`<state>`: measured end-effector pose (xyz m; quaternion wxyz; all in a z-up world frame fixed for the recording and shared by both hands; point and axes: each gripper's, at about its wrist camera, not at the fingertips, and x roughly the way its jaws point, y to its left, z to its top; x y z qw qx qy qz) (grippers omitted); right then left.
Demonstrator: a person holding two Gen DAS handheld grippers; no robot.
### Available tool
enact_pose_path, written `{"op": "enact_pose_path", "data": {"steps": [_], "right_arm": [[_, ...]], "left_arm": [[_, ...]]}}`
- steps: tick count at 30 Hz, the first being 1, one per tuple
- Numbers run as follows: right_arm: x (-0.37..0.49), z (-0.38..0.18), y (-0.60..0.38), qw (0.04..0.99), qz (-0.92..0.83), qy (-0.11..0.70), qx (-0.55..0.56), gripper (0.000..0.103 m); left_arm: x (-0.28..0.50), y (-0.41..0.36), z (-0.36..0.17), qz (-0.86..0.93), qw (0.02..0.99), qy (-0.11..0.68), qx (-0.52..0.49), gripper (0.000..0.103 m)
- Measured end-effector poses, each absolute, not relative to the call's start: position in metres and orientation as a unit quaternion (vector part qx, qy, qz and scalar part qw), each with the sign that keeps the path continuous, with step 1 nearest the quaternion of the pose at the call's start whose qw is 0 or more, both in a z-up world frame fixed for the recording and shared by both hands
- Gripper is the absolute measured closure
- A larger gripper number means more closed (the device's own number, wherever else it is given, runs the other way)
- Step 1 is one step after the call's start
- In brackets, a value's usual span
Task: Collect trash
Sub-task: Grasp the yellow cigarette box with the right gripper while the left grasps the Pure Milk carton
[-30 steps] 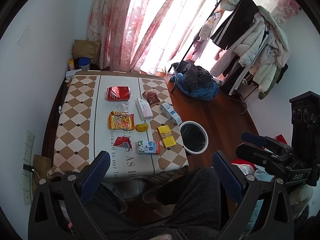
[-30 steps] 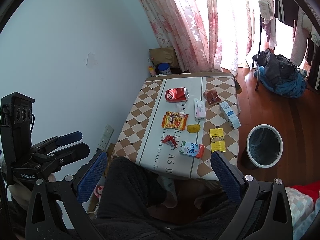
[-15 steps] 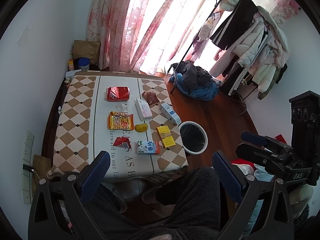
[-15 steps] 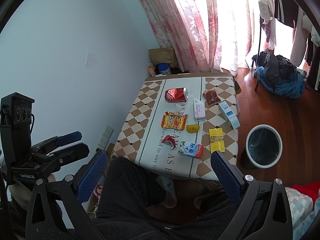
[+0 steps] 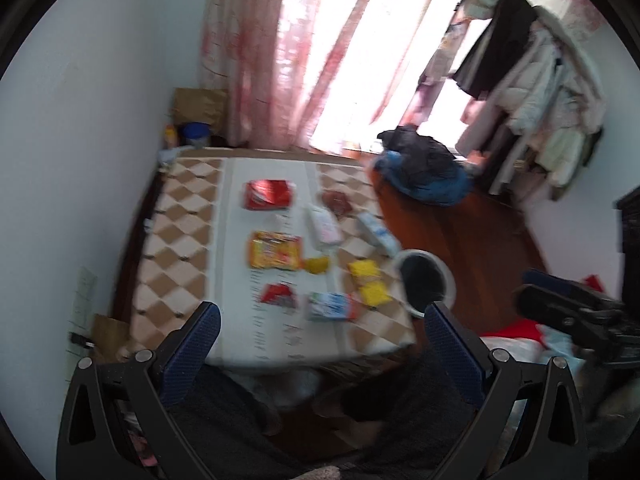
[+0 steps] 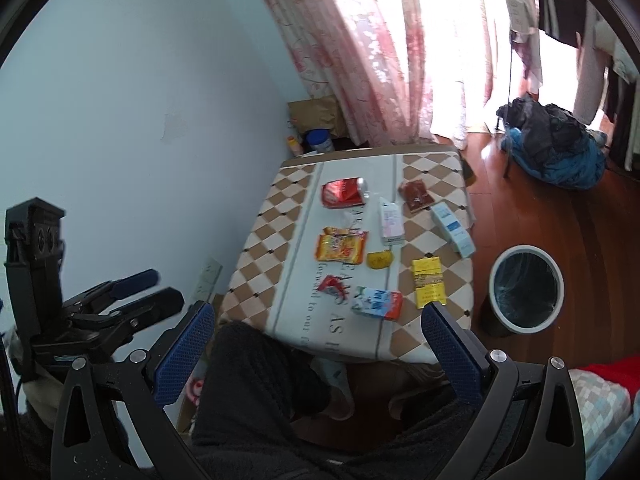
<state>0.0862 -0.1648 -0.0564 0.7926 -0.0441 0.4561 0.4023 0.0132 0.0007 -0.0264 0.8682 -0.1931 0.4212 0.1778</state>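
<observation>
Several pieces of trash lie on a low checked table (image 6: 280,216): a crushed red can (image 6: 343,193), an orange snack bag (image 6: 341,247), a yellow peel (image 6: 379,259), a small red wrapper (image 6: 331,283), a blue-and-red milk carton (image 6: 377,303), a yellow packet (image 6: 428,282), a white-pink box (image 6: 390,221), a brown wrapper (image 6: 416,196) and a white-blue box (image 6: 453,230). A white bin (image 6: 525,288) with a dark liner stands on the floor right of the table. My left gripper (image 5: 320,344) and right gripper (image 6: 316,340) are both open, empty, held high above the near table edge.
Dark-trousered knees (image 6: 256,364) sit below both grippers. A blue and black bag (image 6: 554,146) lies on the wooden floor by pink curtains (image 6: 380,40). A clothes rack (image 5: 532,80) stands at the right. A brown paper bag (image 6: 316,114) and jars sit behind the table.
The left view has shifted and turned blurry, with the table now nearer and more central, so my left gripper is moving. The right gripper has hardly moved. Both stay open.
</observation>
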Motion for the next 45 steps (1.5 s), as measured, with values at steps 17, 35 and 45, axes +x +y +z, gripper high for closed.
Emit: {"op": "enact_pose_path", "data": {"steps": [17,35,45], "right_arm": [[0.272,-0.333,-0.103,0.746,0.200,0.630,-0.084,0.020],[0.265,-0.377,-0.116,0.736,0.205,0.628,-0.147,0.041],[0.230,-0.375,-0.196,0.739,0.184,0.646,-0.056,0.042]], "left_arm": [[0.120,0.079,-0.305,0.255,0.740,0.584,-0.215,0.000],[0.151,0.032,-0.280,0.181,0.783,0.595,-0.014,0.000],[0.201,-0.058,-0.297,-0.057,0.753,0.639,0.145,0.000]]}}
